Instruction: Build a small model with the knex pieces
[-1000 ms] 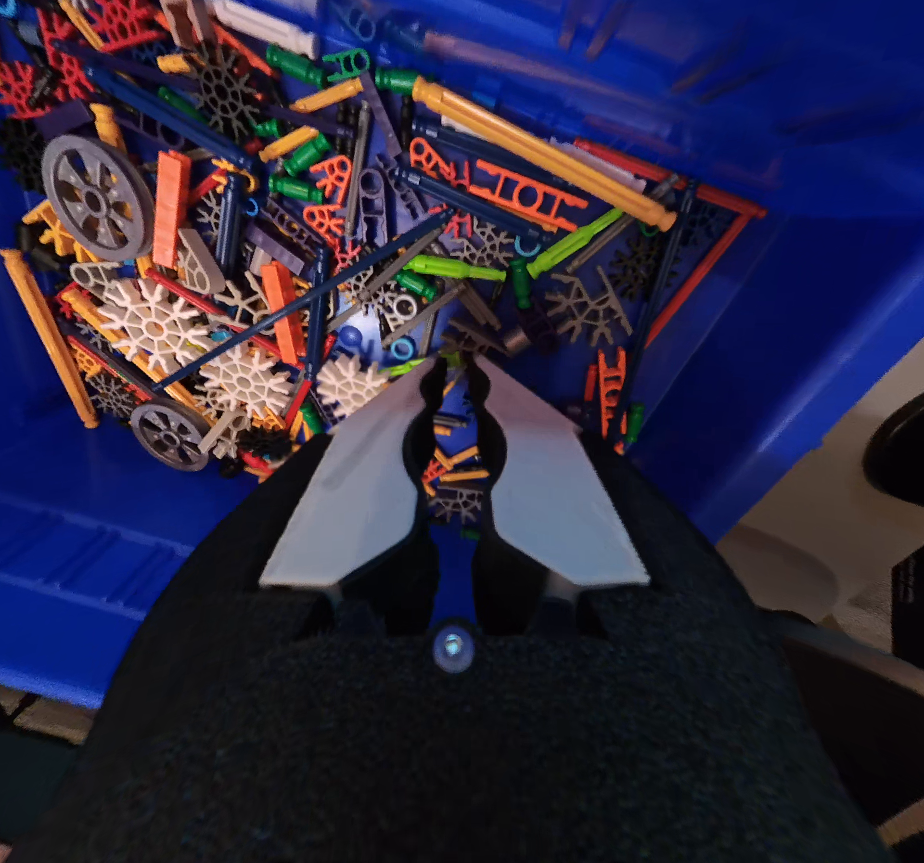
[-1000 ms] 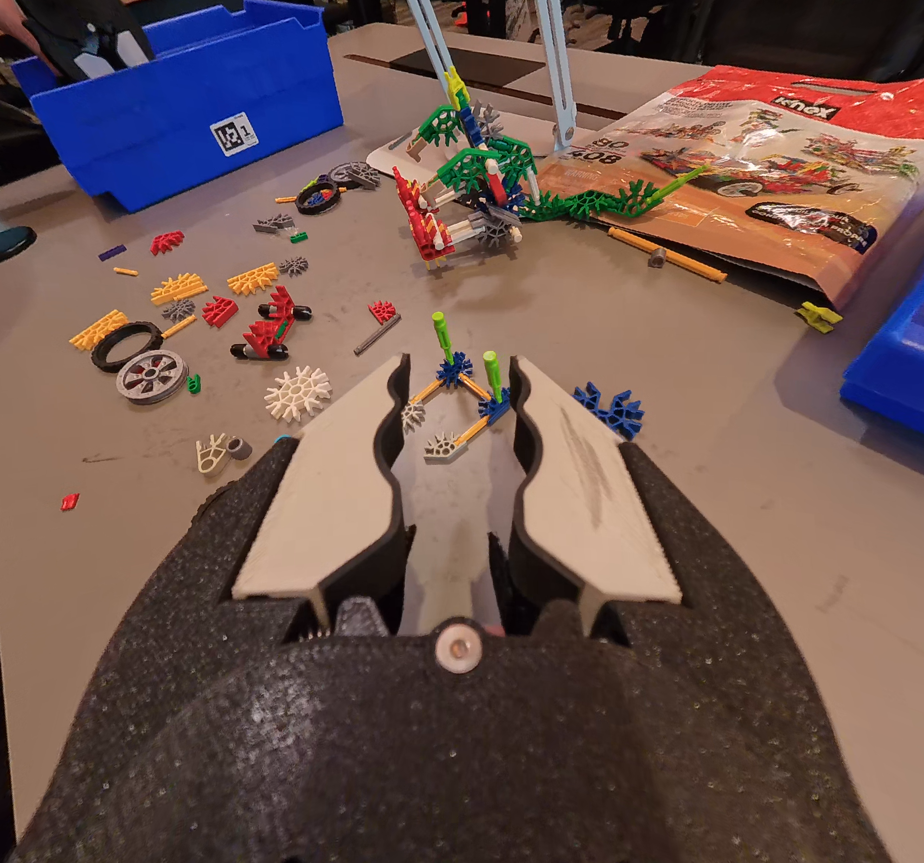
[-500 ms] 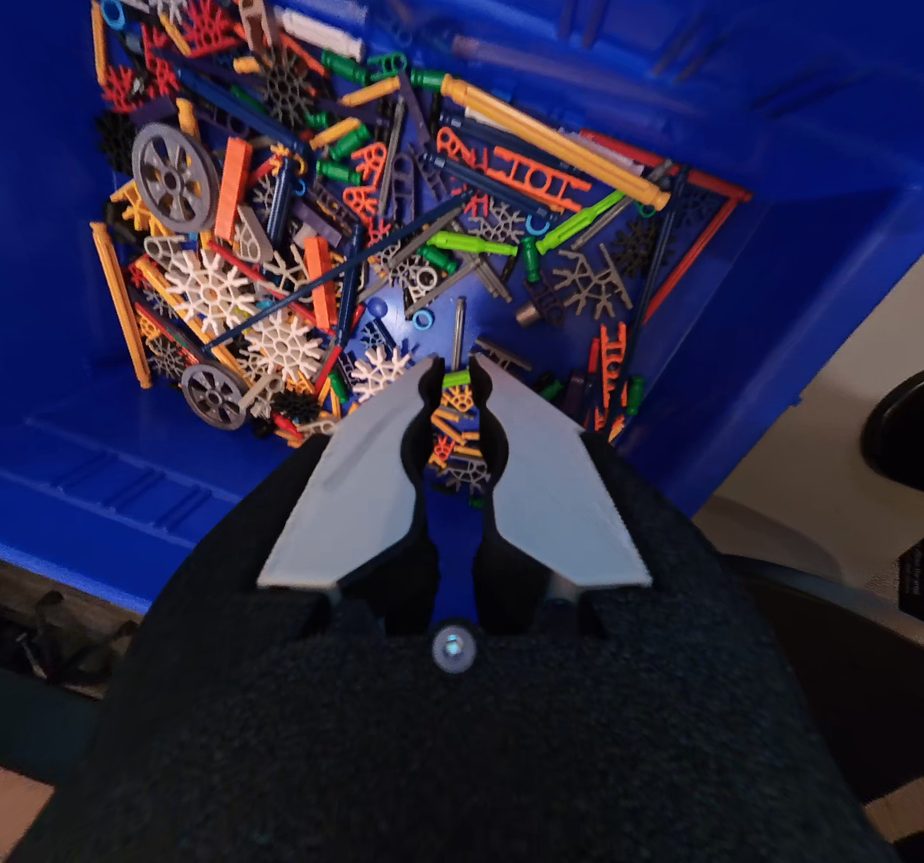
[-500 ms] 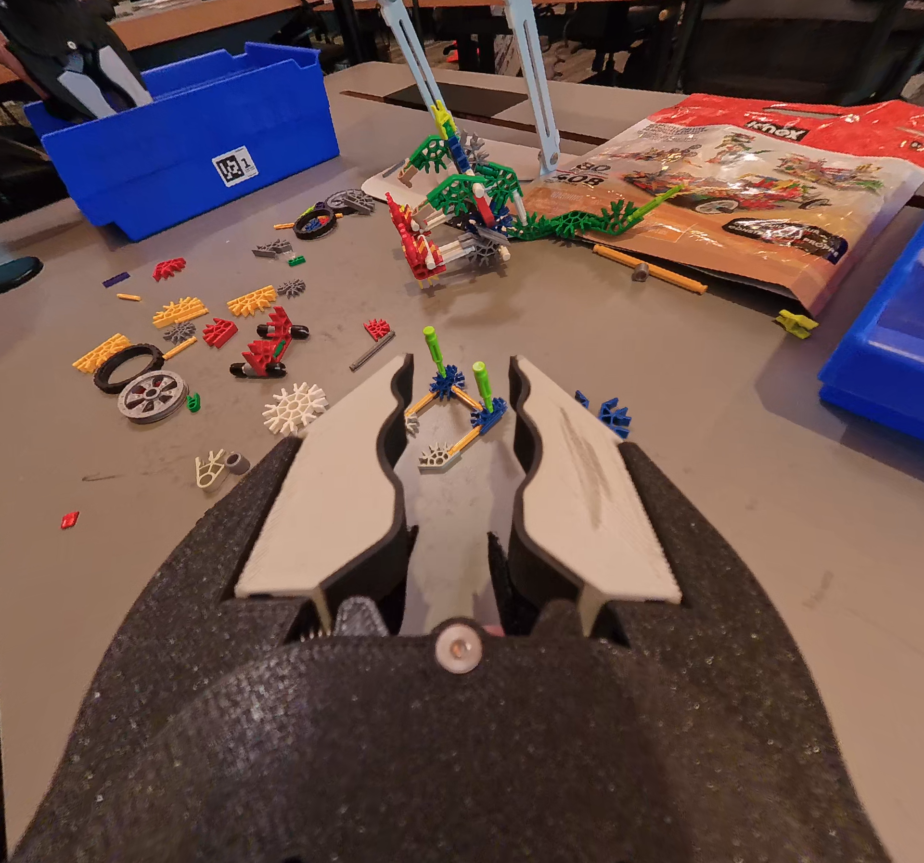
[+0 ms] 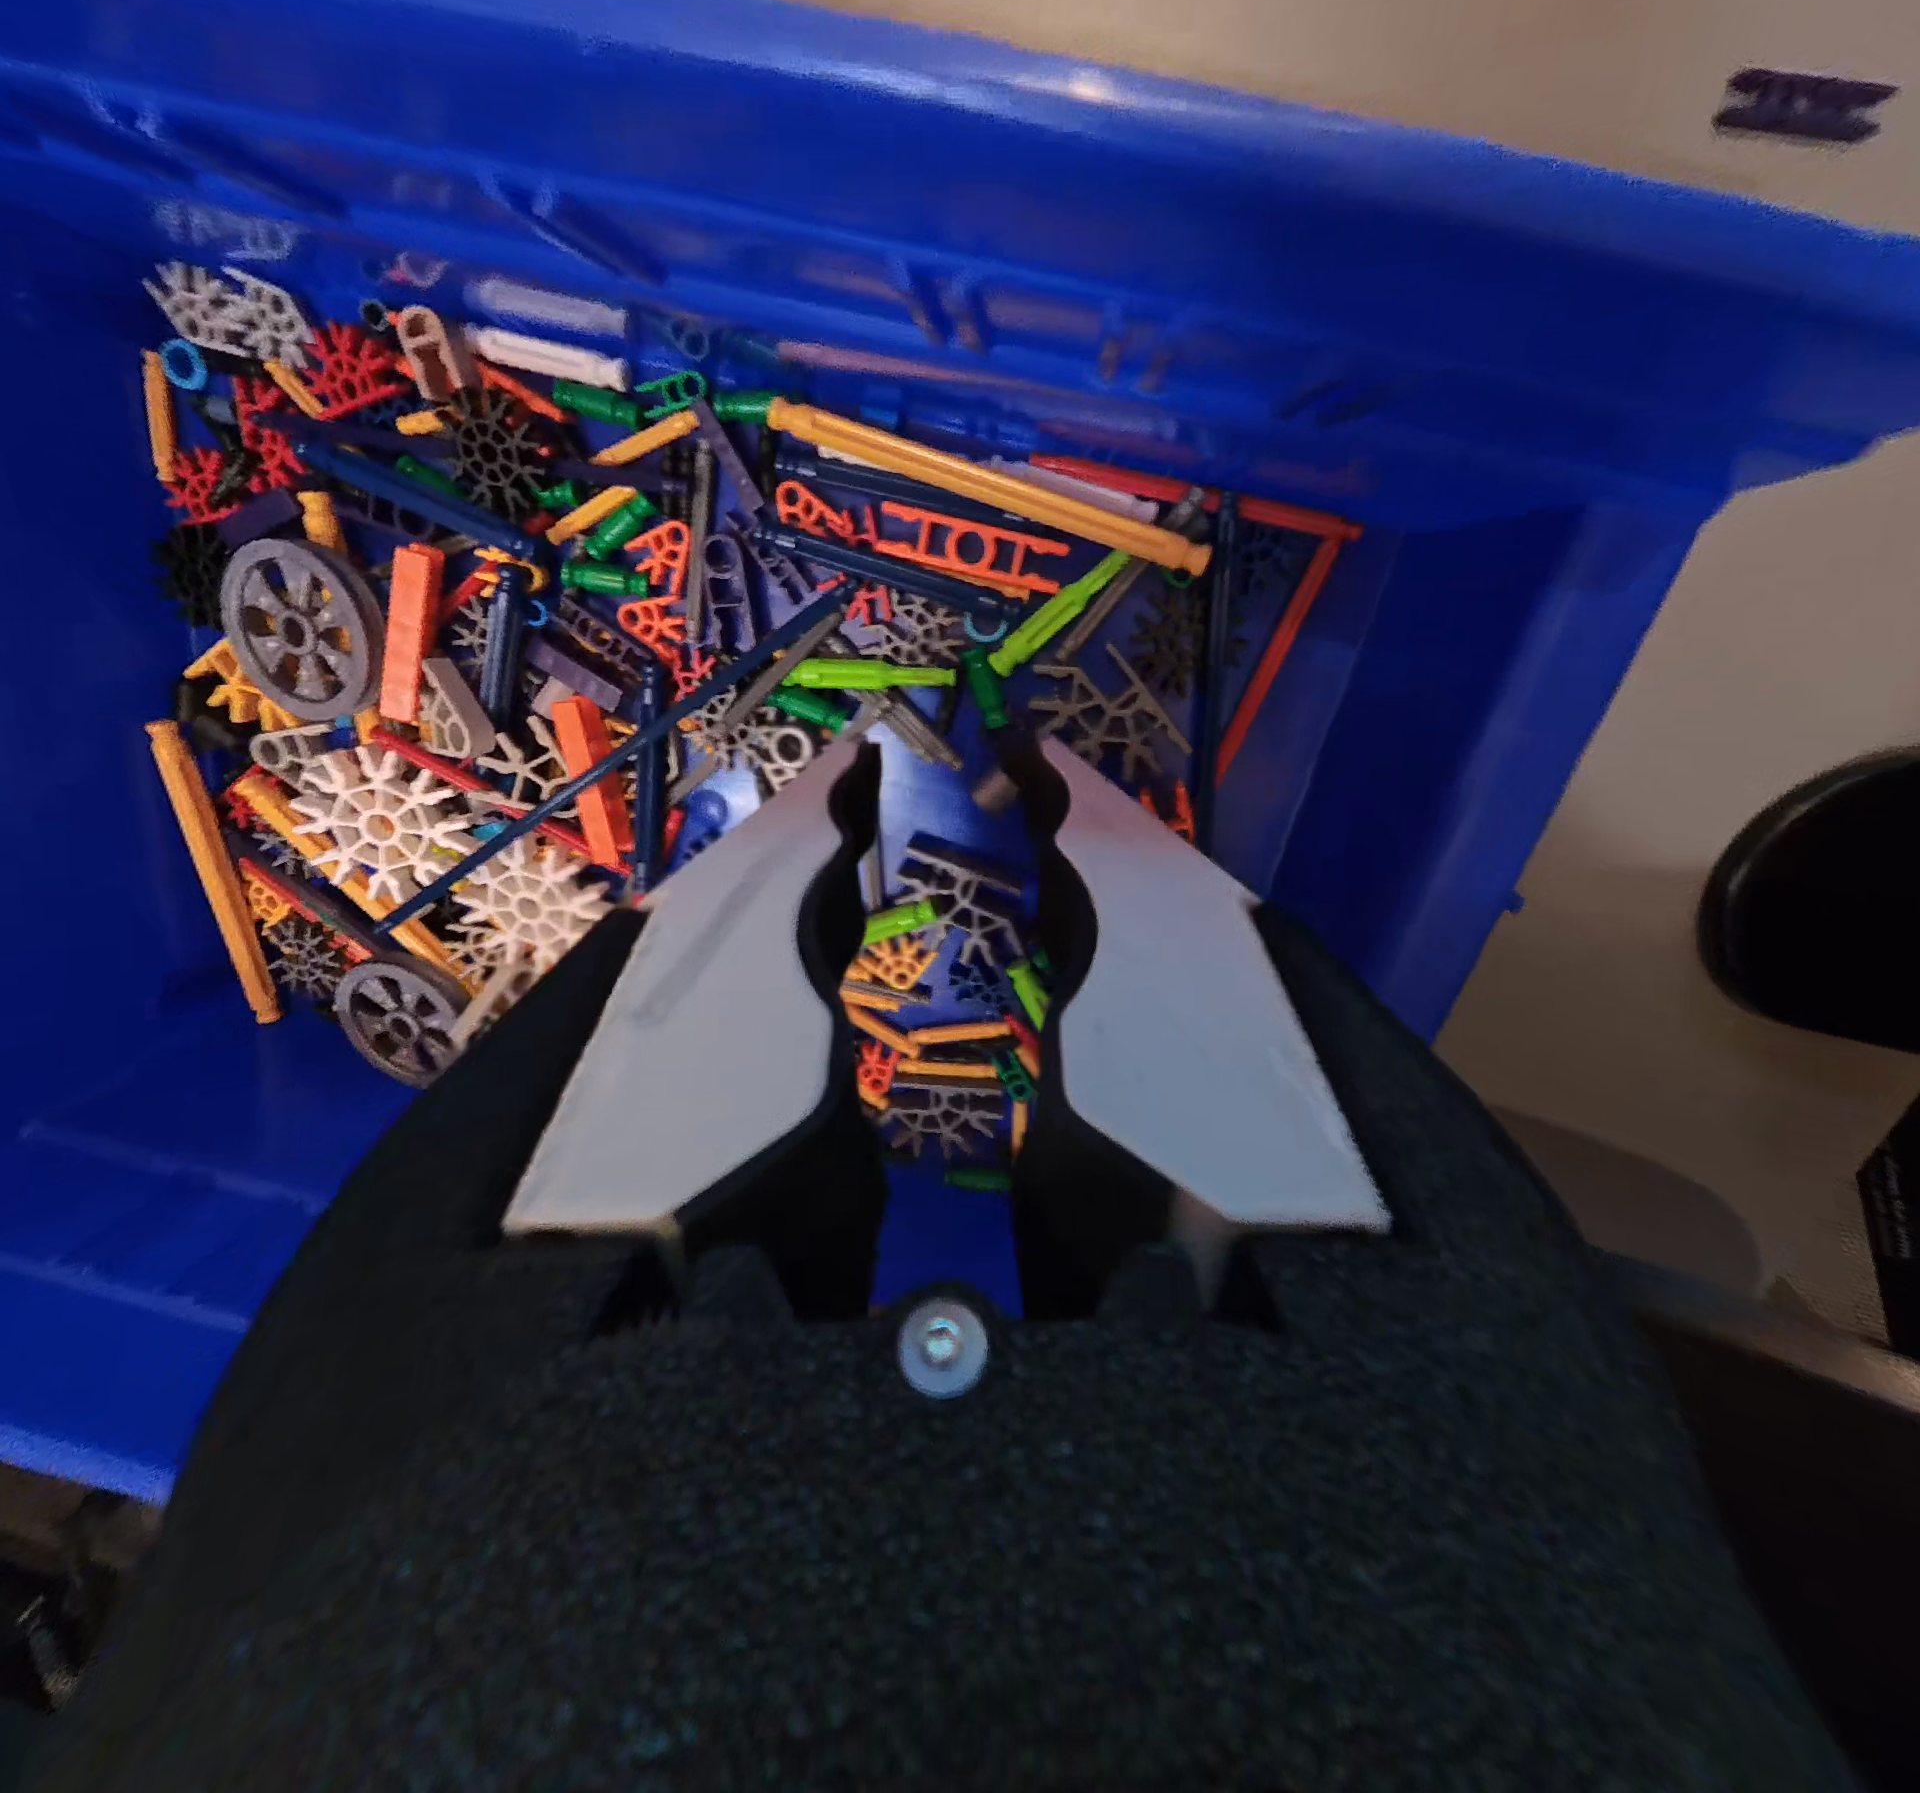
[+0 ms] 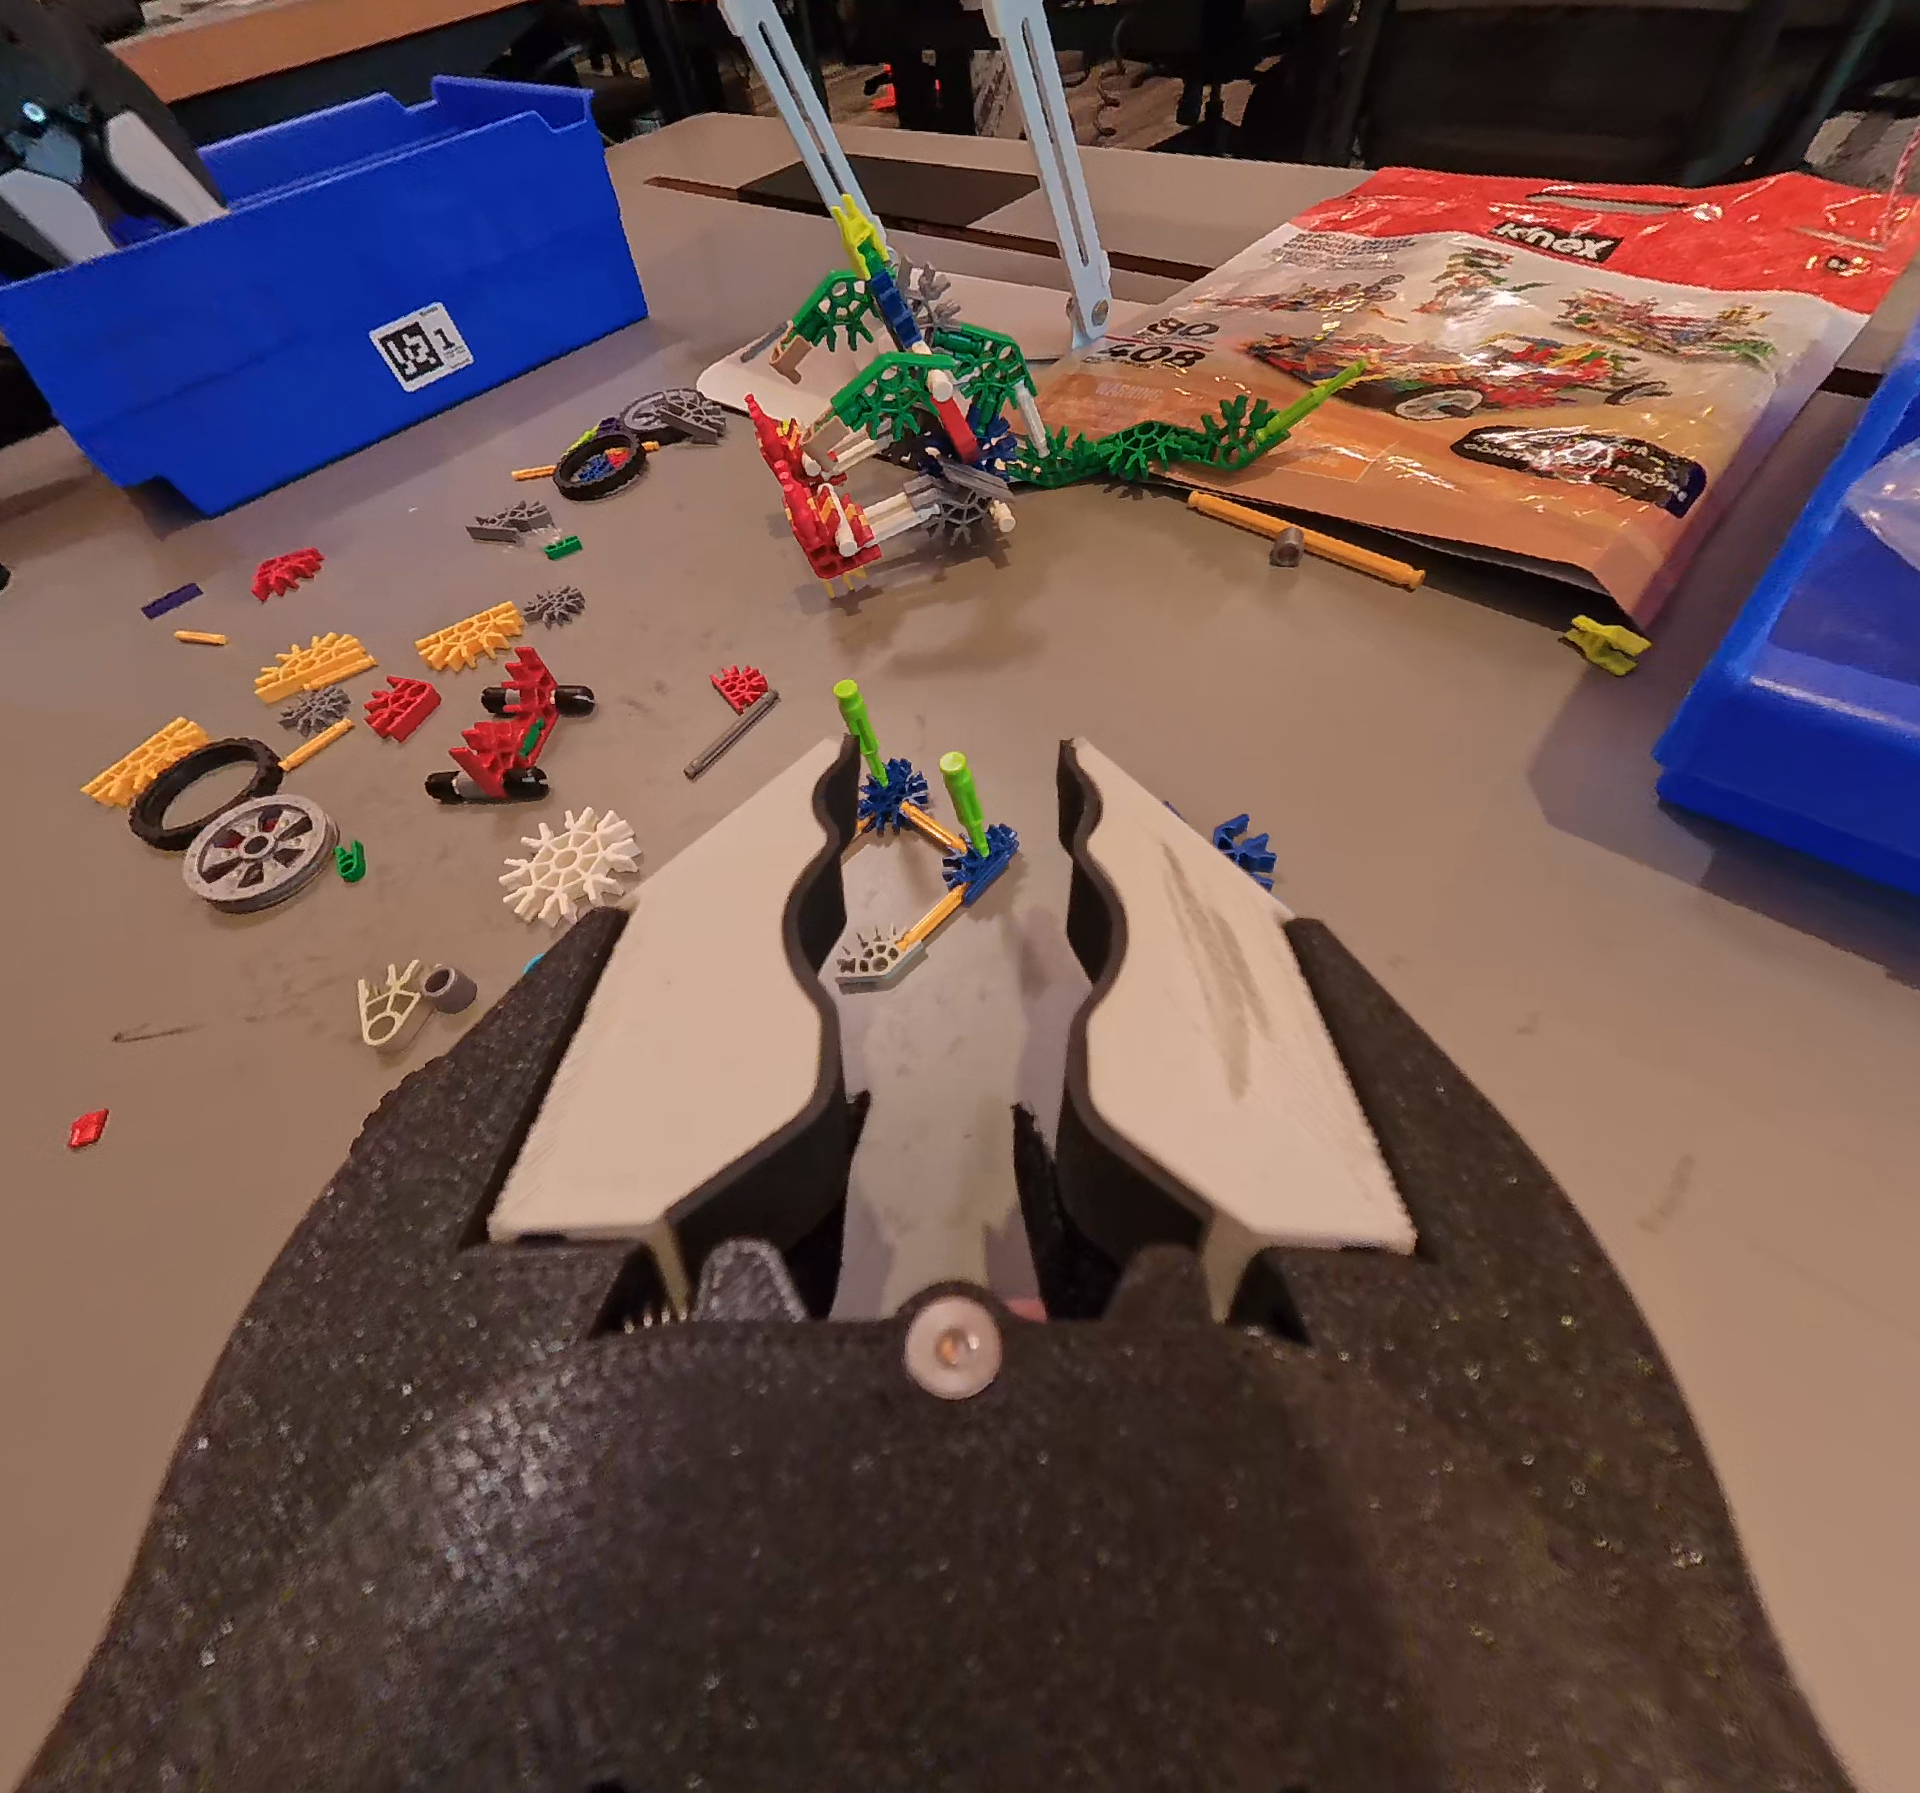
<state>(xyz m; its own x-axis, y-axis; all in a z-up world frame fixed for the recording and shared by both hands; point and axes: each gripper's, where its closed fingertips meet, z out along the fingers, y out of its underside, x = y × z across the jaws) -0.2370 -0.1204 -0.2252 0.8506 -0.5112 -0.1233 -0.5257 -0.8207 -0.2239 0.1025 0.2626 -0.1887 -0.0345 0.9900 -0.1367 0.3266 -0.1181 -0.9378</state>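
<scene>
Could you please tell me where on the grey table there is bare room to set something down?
Bare: the stretch right of the right gripper, between the toy bag and the table's near edge. Crowded: the left side, with loose pieces around the white snowflake connector and grey wheel.

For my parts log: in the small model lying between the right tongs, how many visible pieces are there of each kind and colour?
Light green rods: 2
Blue connectors: 2
Orange rods: 2
Grey connector: 1
Total: 7 visible; more may be hidden.
</scene>
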